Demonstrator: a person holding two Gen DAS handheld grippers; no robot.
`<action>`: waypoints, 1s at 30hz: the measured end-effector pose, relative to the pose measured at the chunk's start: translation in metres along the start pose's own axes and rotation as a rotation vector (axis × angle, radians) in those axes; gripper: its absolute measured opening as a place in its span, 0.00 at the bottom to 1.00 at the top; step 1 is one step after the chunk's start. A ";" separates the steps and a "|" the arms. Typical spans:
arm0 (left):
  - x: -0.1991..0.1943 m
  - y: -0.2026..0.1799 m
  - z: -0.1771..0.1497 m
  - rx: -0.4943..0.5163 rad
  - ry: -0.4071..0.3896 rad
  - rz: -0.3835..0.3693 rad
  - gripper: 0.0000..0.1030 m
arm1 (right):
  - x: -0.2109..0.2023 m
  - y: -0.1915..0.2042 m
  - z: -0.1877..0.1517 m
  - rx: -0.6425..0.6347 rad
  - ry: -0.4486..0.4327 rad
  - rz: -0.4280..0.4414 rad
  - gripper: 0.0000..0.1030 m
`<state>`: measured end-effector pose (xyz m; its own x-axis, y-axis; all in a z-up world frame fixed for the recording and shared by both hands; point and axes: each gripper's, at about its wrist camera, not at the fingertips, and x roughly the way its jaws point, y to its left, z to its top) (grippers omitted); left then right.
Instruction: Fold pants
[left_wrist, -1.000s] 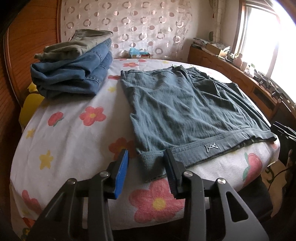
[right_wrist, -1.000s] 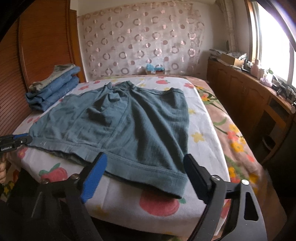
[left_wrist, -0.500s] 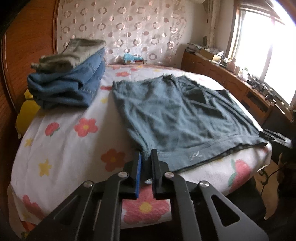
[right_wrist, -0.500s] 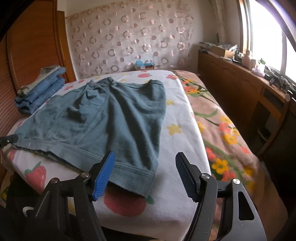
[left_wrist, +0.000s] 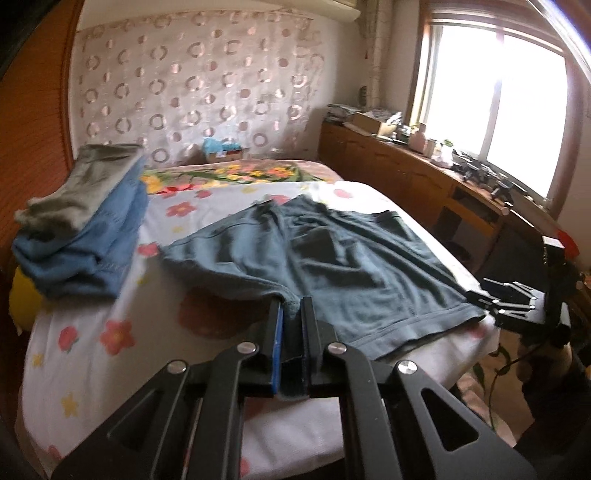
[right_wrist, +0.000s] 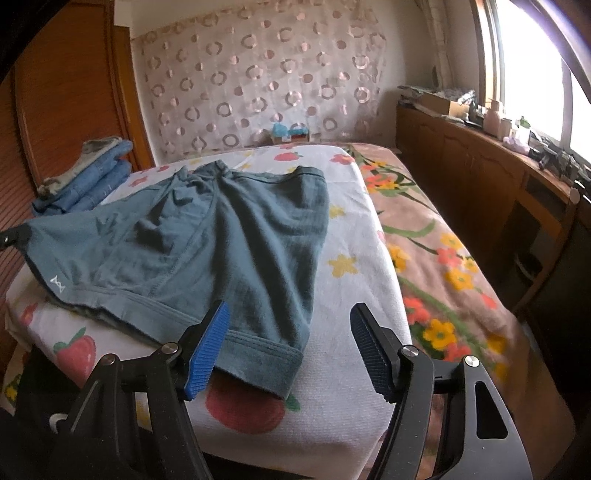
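Left gripper (left_wrist: 291, 314) clamped on teal shorts (left_wrist: 332, 258) near-left hem corner, lifted for fold. Right gripper (right_wrist: 290, 347) wide open, empty, straddling near-right hem to grab.

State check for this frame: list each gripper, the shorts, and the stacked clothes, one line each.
left gripper: shut on the shorts' corner, which is lifted off the bed.
right gripper: open, hem corner between its fingers, not clamped.
teal shorts: spread out unfolded, wrinkled.
stack of clothes: folded, piled on the bed.
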<state>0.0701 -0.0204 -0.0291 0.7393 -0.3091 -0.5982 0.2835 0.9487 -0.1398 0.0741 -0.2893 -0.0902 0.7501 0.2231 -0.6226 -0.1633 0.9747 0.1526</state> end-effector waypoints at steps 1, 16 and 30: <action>0.002 -0.004 0.002 0.008 0.003 -0.005 0.05 | 0.000 0.000 0.001 0.000 0.000 0.003 0.68; 0.040 -0.072 0.041 0.119 0.029 -0.112 0.05 | -0.006 -0.003 0.006 -0.011 -0.026 0.028 0.53; 0.045 -0.073 0.031 0.149 0.051 -0.074 0.30 | -0.006 0.008 0.011 -0.017 -0.041 0.061 0.52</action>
<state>0.1017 -0.1062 -0.0215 0.6820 -0.3703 -0.6307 0.4263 0.9020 -0.0686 0.0751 -0.2831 -0.0765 0.7640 0.2821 -0.5802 -0.2203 0.9593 0.1764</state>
